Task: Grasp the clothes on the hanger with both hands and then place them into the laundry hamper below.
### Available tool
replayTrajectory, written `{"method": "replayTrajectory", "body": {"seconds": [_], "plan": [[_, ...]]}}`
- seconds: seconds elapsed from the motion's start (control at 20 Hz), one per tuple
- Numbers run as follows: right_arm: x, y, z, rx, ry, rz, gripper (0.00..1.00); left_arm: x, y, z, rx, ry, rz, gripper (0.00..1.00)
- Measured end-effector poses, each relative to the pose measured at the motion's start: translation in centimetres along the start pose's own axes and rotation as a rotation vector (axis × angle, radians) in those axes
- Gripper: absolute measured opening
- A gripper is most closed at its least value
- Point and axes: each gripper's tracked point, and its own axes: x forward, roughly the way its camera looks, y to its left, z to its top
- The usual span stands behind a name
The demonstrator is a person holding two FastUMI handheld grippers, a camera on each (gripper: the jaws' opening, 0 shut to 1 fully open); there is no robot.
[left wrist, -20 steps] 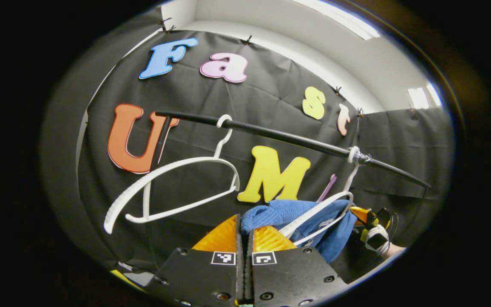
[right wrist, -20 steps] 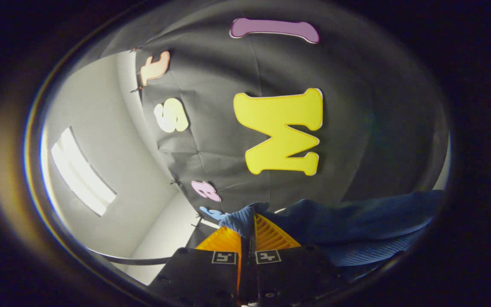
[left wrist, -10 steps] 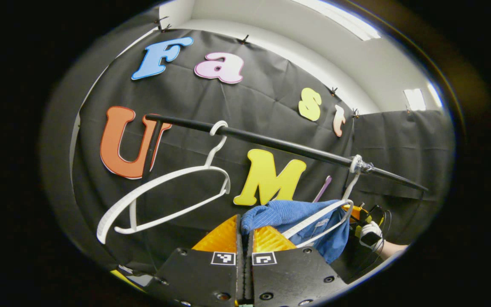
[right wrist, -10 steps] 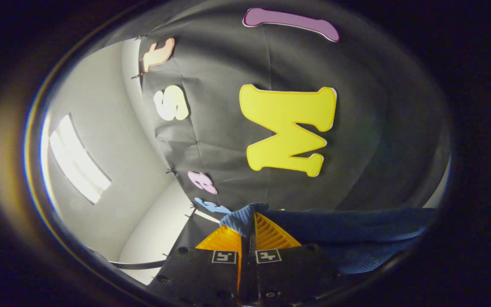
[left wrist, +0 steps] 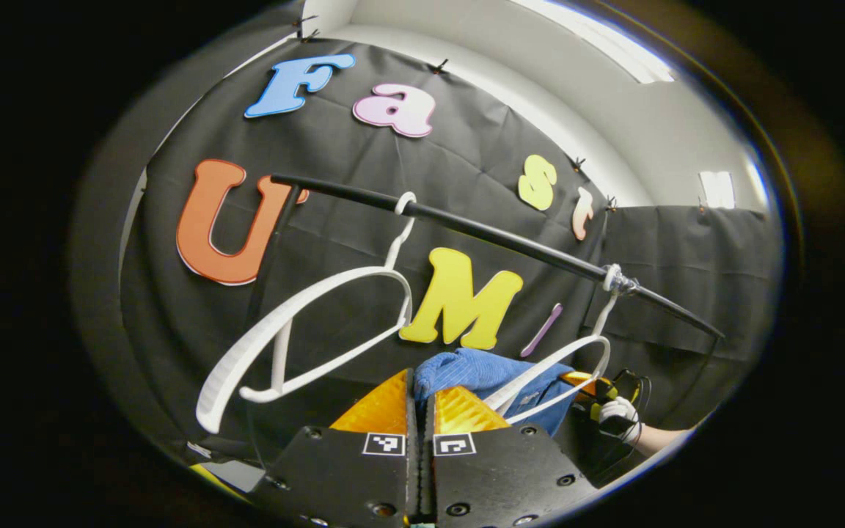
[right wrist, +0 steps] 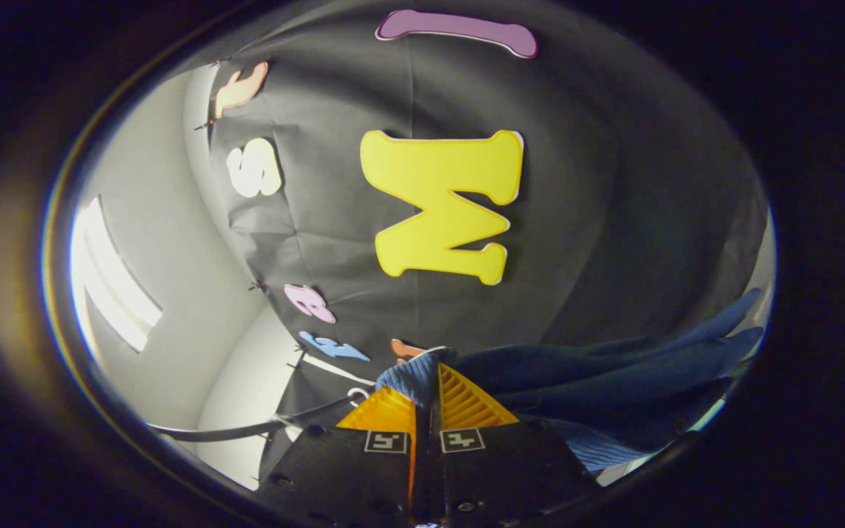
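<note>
In the left gripper view a blue garment (left wrist: pixel 492 374) is bunched just ahead of my left gripper (left wrist: pixel 420 385), which is shut on a fold of it. The cloth trails right behind a white hanger (left wrist: pixel 565 363) hooked on a black rail (left wrist: pixel 496 236). Farther off there, the right gripper (left wrist: pixel 590 383) and a gloved hand (left wrist: pixel 624 416) hold the garment's far end. In the right gripper view my right gripper (right wrist: pixel 430 385) is shut on the blue garment (right wrist: pixel 613 374), whose folds stretch away to the right.
An empty white hanger (left wrist: pixel 305 330) hangs tilted on the rail's left part, close to my left gripper. The rail's upright post (left wrist: pixel 276 235) drops at its left end. In the right gripper view a thin black rail (right wrist: pixel 246 427) crosses low left.
The garment has slid lower and off the right hanger, which now stands mostly bare above the cloth. The empty hanger swung right along the rail. In the right gripper view the cloth drapes lower.
</note>
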Motion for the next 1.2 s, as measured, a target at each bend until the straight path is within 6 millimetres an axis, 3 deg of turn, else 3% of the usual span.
{"method": "replayTrajectory", "body": {"seconds": [0.05,0.1,0.15,0.35,0.55,0.6,0.65,0.7,0.85,1.0,1.05,1.2], "plan": [[-0.2,-0.4,-0.4,-0.005,-0.002,-0.017,0.03,-0.4,0.6,-0.6,0.013,0.008,0.02,0.0],[-0.3,-1.0,-0.9,-0.011,0.003,-0.041,0.02,-0.8,1.0,-1.2,0.028,0.018,0.044,0.04],[-0.6,-1.5,-1.4,-0.023,0.002,-0.063,0.03,-1.3,1.2,-1.7,0.048,0.022,0.064,0.0],[-2.1,-2.8,-3.3,-0.072,-0.001,-0.132,0.04,-3.3,2.3,-3.9,0.086,0.052,0.174,0.04],[-3.9,-5.2,-5.8,-0.135,0.004,-0.231,0.04,-5.2,2.8,-6.8,0.106,0.095,0.278,0.04],[-4.5,-5.5,-6.4,-0.152,-0.001,-0.254,0.04,-5.9,2.8,-7.4,0.112,0.109,0.302,0.0],[-5.1,-5.6,-7.0,-0.167,-0.004,-0.274,0.04,-6.5,2.6,-7.9,0.115,0.113,0.323,0.04],[-5.9,-5.6,-7.9,-0.188,-0.001,-0.29,0.03,-7.4,2.3,-8.5,0.118,0.116,0.339,0.0],[-7.3,-6.0,-10.4,-0.274,-0.013,-0.352,0.04,-9.0,1.0,-9.4,0.135,0.121,0.359,0.04],[-9.9,-4.4,-12.5,-0.398,-0.018,-0.418,0.04,-11.3,-1.1,-9.8,0.182,0.129,0.371,0.0],[-10.2,-3.9,-13.5,-0.451,-0.019,-0.442,0.04,-11.7,-1.8,-9.8,0.196,0.131,0.376,0.04],[-10.2,-1.9,-17.2,-0.588,-0.002,-0.476,0.04,-12.2,-5.2,-10.2,0.24,0.132,0.358,0.0]]}}
